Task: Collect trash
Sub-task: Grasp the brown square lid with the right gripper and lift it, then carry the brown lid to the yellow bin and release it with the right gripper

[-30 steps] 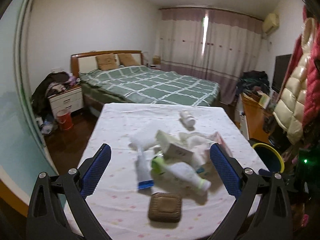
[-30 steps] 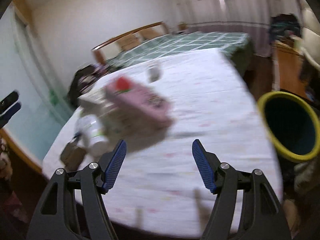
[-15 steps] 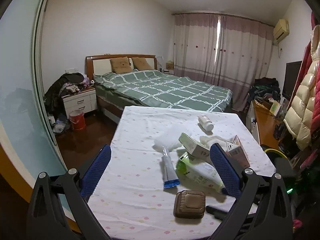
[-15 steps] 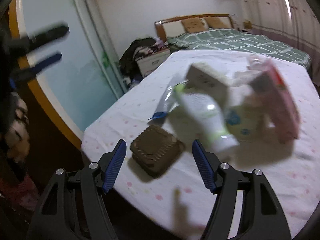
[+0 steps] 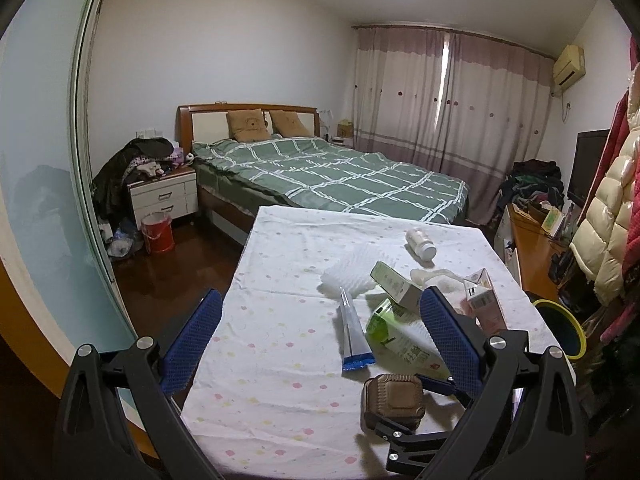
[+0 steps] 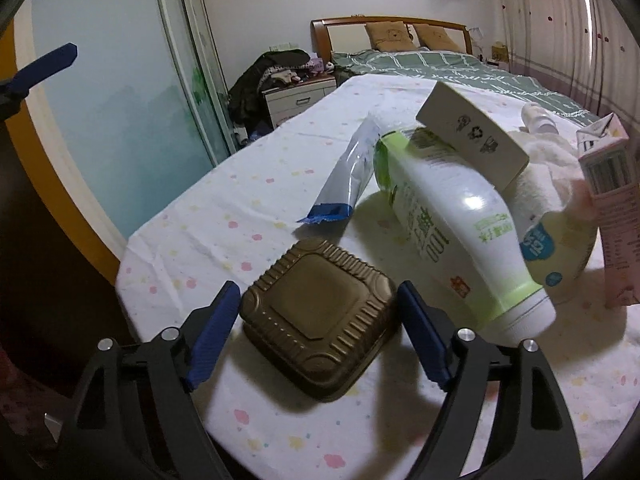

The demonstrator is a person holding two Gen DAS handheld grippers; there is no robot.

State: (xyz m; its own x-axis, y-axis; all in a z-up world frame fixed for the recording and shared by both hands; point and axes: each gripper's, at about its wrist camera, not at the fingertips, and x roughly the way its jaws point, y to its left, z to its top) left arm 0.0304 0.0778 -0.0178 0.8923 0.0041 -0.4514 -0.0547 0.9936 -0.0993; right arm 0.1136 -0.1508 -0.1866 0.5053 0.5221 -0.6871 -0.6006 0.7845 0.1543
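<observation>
A brown ribbed plastic tray (image 6: 318, 318) lies on the table (image 6: 208, 216) near its front edge; it also shows in the left wrist view (image 5: 393, 400). My right gripper (image 6: 318, 330) is open, its jaws standing either side of the tray, apparently just clear of it. Behind lie a white-and-green bottle (image 6: 452, 216), a blue-ended tube (image 6: 350, 176), a beige box (image 6: 470, 136) and a pink carton (image 6: 612, 204). My left gripper (image 5: 320, 344) is open and empty, held above the table's front.
A yellow-rimmed bin (image 5: 560, 328) stands on the floor right of the table. A small white bottle (image 5: 420, 243) and white foam wrap (image 5: 352, 276) lie farther back. A bed (image 5: 328, 172) is behind, a glass sliding door (image 5: 44, 184) to the left.
My right gripper has swung left from the bin side and come down around the brown tray. My left gripper has pulled back and risen.
</observation>
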